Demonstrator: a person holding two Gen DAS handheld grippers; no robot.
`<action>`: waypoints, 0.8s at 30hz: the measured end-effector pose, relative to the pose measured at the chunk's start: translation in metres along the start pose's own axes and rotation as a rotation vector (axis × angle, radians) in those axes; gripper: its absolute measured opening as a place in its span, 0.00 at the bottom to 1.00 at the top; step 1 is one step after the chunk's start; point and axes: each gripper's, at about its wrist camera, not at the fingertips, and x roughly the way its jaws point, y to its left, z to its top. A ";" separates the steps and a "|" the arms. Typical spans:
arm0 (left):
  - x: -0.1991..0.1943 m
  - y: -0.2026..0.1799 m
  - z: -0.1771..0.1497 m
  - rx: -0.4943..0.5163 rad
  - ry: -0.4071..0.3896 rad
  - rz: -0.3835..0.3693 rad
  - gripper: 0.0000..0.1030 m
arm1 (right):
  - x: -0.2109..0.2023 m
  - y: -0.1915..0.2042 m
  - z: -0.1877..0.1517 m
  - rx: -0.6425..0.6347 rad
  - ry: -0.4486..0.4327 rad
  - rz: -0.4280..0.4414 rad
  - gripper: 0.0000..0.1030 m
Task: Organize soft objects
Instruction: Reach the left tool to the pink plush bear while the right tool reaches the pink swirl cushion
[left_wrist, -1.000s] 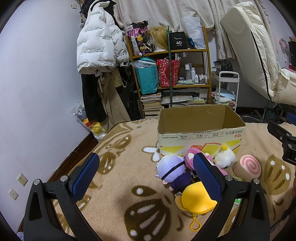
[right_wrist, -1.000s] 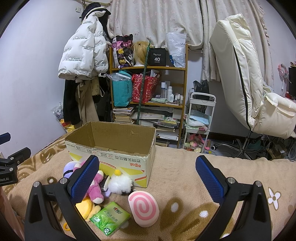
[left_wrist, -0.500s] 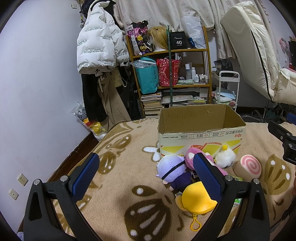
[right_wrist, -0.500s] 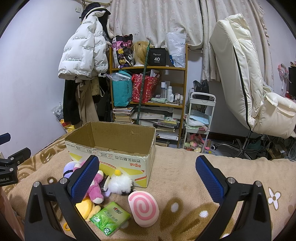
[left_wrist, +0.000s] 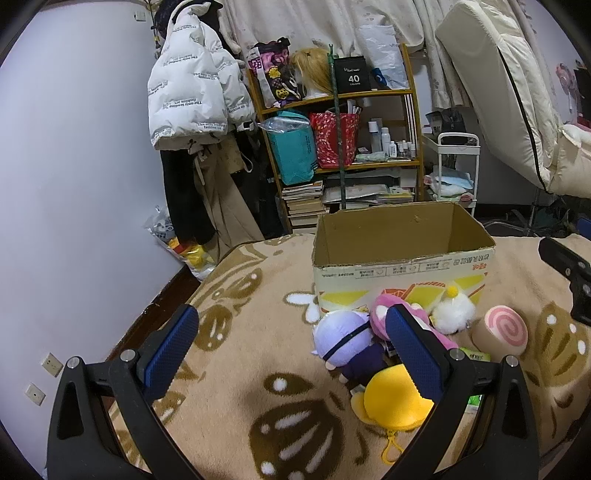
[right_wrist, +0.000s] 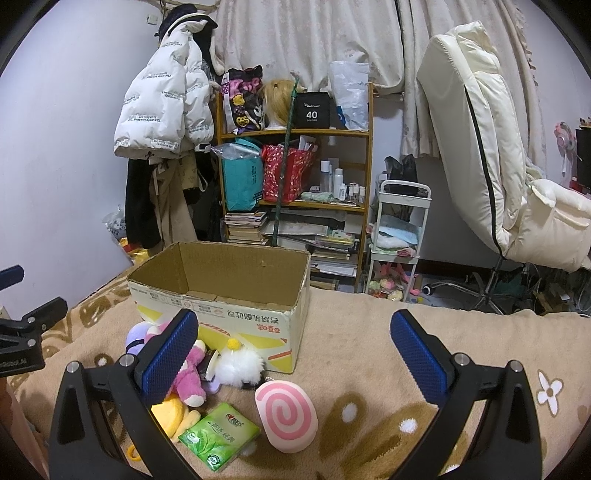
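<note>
since nothing is lifted yet, we hold the left gripper (left_wrist: 291, 345) and right gripper (right_wrist: 293, 349) spread wide and bare over the toy heap (right_wrist: 207, 360) beside the seemingly empty cardboard box (right_wrist: 236, 295); next we'd pinch the swirl cushion (right_wrist: 286, 415).

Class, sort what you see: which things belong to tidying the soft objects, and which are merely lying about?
Job: cardboard box, purple plush, pink plush, white pompom, swirl cushion, yellow plush.
Lying about: tissue pack, shelf, white jacket, chair.
</note>
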 end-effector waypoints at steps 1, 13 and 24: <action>0.001 -0.002 0.001 0.000 0.002 -0.003 0.97 | 0.003 -0.001 -0.001 -0.004 -0.002 -0.001 1.00; 0.030 -0.013 0.020 -0.034 0.054 -0.057 0.97 | 0.025 0.004 -0.004 -0.025 0.041 0.000 1.00; 0.071 -0.038 0.025 -0.022 0.149 -0.127 0.97 | 0.057 -0.005 -0.017 0.027 0.173 0.050 1.00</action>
